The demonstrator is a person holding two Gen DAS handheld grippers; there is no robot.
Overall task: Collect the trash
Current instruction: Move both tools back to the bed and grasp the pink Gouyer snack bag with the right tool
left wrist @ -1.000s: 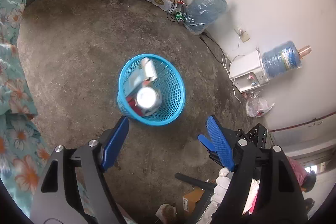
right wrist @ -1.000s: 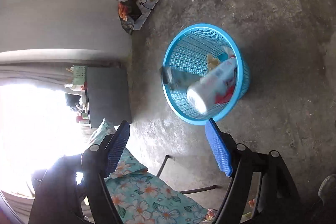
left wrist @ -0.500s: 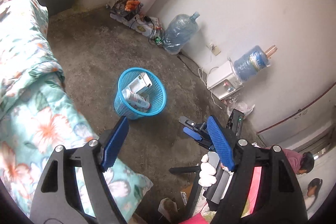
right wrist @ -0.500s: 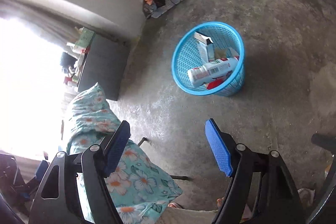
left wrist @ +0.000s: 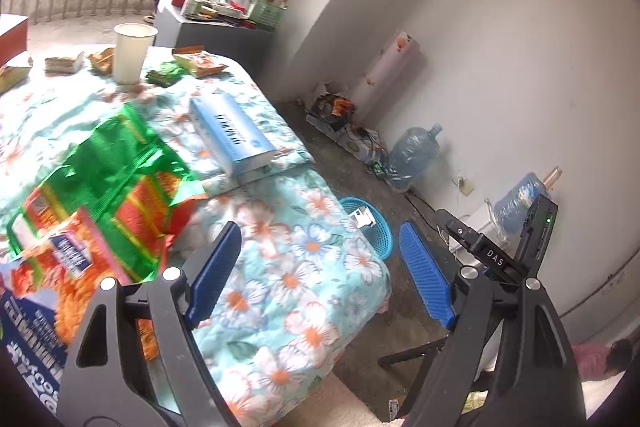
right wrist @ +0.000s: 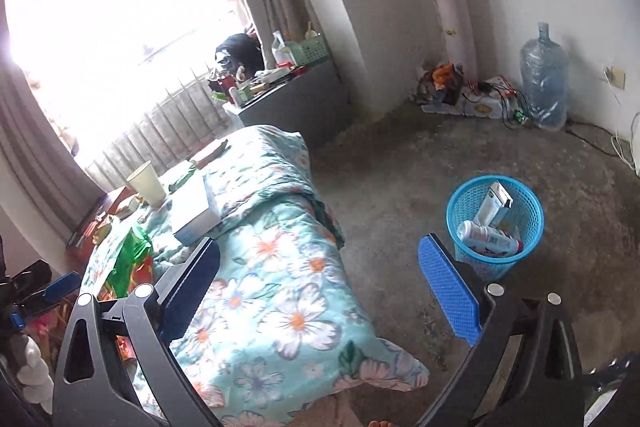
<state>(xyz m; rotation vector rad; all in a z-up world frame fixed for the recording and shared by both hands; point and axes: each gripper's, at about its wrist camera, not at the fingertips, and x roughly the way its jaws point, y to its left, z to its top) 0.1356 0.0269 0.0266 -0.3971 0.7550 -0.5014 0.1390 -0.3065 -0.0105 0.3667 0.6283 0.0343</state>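
A blue mesh bin (right wrist: 495, 223) stands on the concrete floor and holds a white bottle (right wrist: 488, 233) and a white carton (right wrist: 493, 205); it also shows past the bed edge in the left wrist view (left wrist: 370, 227). On the floral bedspread (left wrist: 304, 267) lie a green and red snack bag (left wrist: 108, 183), a light blue box (left wrist: 232, 135), a paper cup (left wrist: 132, 53) and small wrappers (left wrist: 198, 61). My left gripper (left wrist: 320, 271) is open and empty above the bed corner. My right gripper (right wrist: 320, 287) is open and empty above the bed.
A grey cabinet (right wrist: 296, 99) with clutter stands by the window. Water jugs (right wrist: 544, 79), a rolled mat (right wrist: 452, 15) and cables line the far wall. A water dispenser with a blue jug (left wrist: 516, 207) stands at the right wall.
Both grippers have swung up and away from the bin toward the bed. The bottle that was falling a second ago now rests in the bin. Both grippers stay open.
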